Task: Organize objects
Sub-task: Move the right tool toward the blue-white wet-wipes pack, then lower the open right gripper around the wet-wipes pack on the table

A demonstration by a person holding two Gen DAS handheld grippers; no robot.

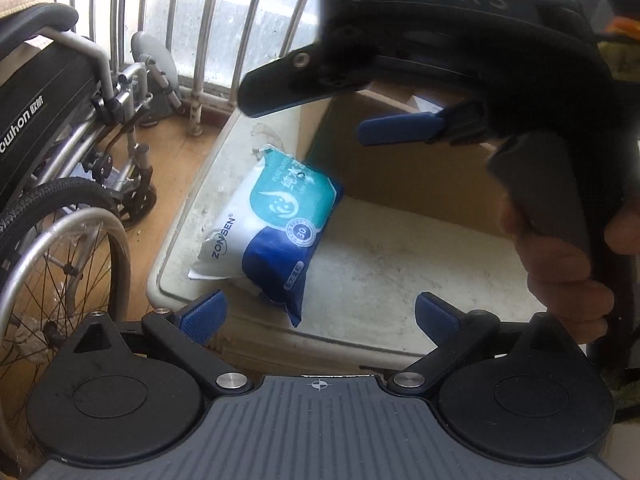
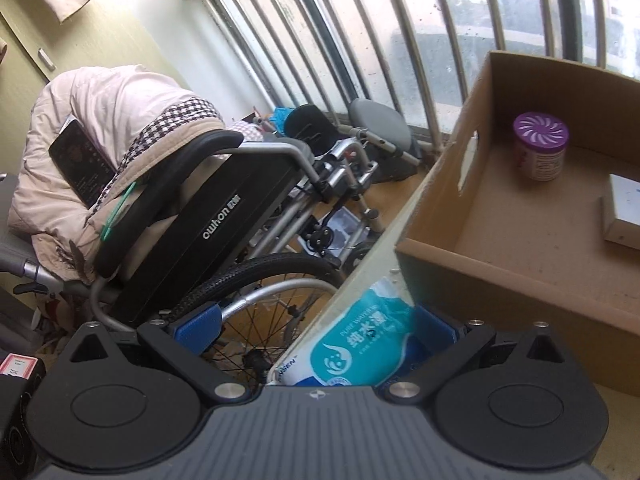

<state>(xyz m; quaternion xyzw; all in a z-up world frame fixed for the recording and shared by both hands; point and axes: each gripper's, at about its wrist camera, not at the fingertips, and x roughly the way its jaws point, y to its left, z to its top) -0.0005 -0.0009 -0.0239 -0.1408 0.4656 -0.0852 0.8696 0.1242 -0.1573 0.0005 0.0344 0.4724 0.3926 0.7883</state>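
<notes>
A folded wheelchair (image 2: pixel 224 216), draped with a pale quilt (image 2: pixel 100 120), is standing against the barred window (image 2: pixel 360 32) as I am working both tongs over a scuffed white tabletop (image 1: pixel 400 264). A cardboard box (image 2: pixel 460 264) is sitting open on that surface, holding a purple-lidded jar (image 2: pixel 541 148) and a white carton (image 2: pixel 624 216) well apart from it. A wipes pack (image 1: pixel 276 228) is lying on the tabletop just beside the box's outer wall. My right gripper (image 1: pixel 320 112) is hovering over it with fingers spread wide, grasping nothing, a hand (image 1: pixel 560 264) gripping its handle. My left gripper (image 1: pixel 318 318) is also hanging released, near the pack.
</notes>
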